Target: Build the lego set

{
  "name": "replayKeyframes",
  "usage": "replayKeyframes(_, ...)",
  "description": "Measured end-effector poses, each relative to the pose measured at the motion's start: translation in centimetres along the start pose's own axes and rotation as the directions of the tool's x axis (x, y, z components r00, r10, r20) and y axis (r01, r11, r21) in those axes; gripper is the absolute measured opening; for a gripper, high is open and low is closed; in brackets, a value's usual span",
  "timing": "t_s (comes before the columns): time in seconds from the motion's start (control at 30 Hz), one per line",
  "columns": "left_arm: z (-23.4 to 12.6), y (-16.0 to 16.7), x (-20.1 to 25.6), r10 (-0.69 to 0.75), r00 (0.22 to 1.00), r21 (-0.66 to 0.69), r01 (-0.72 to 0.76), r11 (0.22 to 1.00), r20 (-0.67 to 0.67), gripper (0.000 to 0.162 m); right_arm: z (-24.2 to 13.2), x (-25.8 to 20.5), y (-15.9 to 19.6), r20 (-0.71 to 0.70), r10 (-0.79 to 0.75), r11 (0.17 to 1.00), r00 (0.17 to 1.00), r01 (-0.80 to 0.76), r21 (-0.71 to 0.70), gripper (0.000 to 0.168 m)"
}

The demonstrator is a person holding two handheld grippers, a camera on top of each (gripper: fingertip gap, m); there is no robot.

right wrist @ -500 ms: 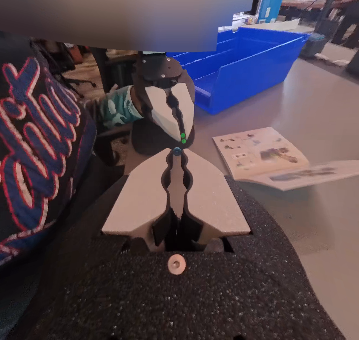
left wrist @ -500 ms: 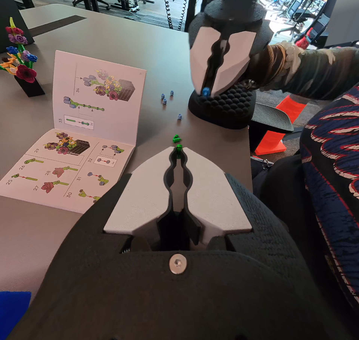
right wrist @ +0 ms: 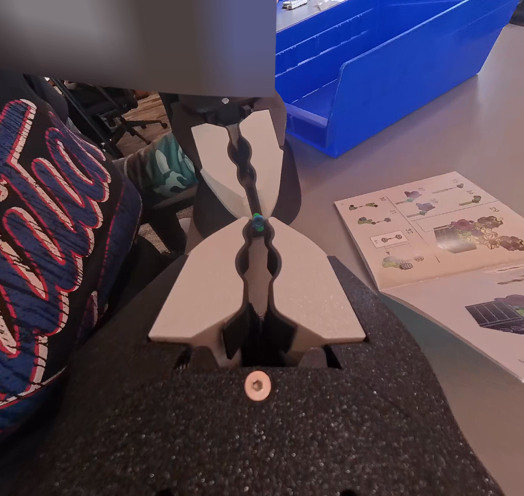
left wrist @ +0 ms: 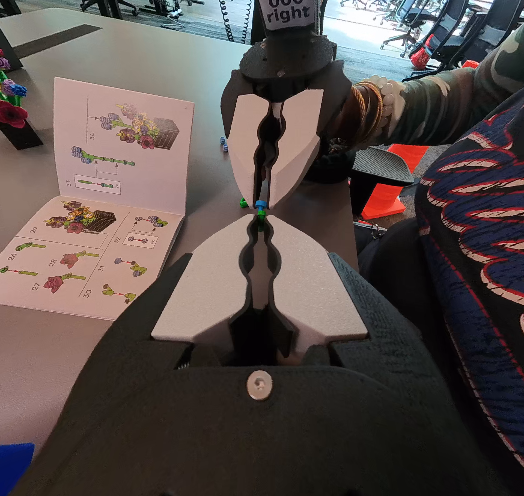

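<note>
Step in hand: joining two small pieces in the air above the tabletop (left wrist: 141,56), tip to tip.
Left tongs (left wrist: 259,221): pressed together on a green stem piece (left wrist: 261,218); only its tip shows past the fingertips.
Right tongs (left wrist: 261,203): pressed together on a small blue round piece (left wrist: 259,203), pinched at the very tips.
Position of the parts: blue piece touching or just short of the green tip; which of the two cannot be told. Both are held off the tabletop, near its edge on the person's side.
Long axis, green stem piece: runs along the left tongs' fingers, free end pointing at the right tongs.
Facing, blue piece: in the right wrist view the blue piece (right wrist: 257,222) appears end-on, its round face toward the camera, with green (right wrist: 256,215) just behind.
Next move, judged: push the two straight together along the stem's axis, keeping both grips firm; any tilt is likely to make a piece slip.
Spare parts: loose blue pieces (left wrist: 224,144) and a green piece (left wrist: 242,202) lie on the tabletop beyond the tongs.
Reference: open instruction booklet (left wrist: 119,170) lies toward the left side of the tabletop.
</note>
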State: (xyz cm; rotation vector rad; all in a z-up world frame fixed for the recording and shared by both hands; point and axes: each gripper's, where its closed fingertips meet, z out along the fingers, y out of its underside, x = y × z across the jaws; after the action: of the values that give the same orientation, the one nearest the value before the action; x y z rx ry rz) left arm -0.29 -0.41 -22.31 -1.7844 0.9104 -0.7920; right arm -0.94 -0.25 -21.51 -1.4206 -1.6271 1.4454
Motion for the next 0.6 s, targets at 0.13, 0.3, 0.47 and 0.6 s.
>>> replayKeyframes(0.13,0.18,0.27,0.01,0.006,1.0,-0.024,-0.006,1.0,0.004,0.004,0.01,-0.05,0.08,-0.002,-0.007,1.0,1.0,0.007,-0.006,0.007)
replayKeyframes(0.3,0.19,0.27,-0.05,0.004,1.0,-0.024,-0.004,1.0,0.009,0.004,-0.01,-0.2,0.21,-0.007,-0.029,0.999,1.0,0.029,-0.02,0.007)
replayKeyframes(0.47,0.03,0.07,-0.05,-0.009,1.0,-0.008,0.009,1.0,0.0,0.004,-0.01,-0.17,0.13,-0.007,-0.025,1.0,1.0,0.025,-0.007,0.007)
replayKeyframes(0.6,0.0,0.04,0.1,-0.004,1.0,-0.005,0.004,1.0,-0.01,0.004,-0.04,-0.15,0.13,-0.007,-0.024,1.0,1.0,0.024,-0.003,0.007)
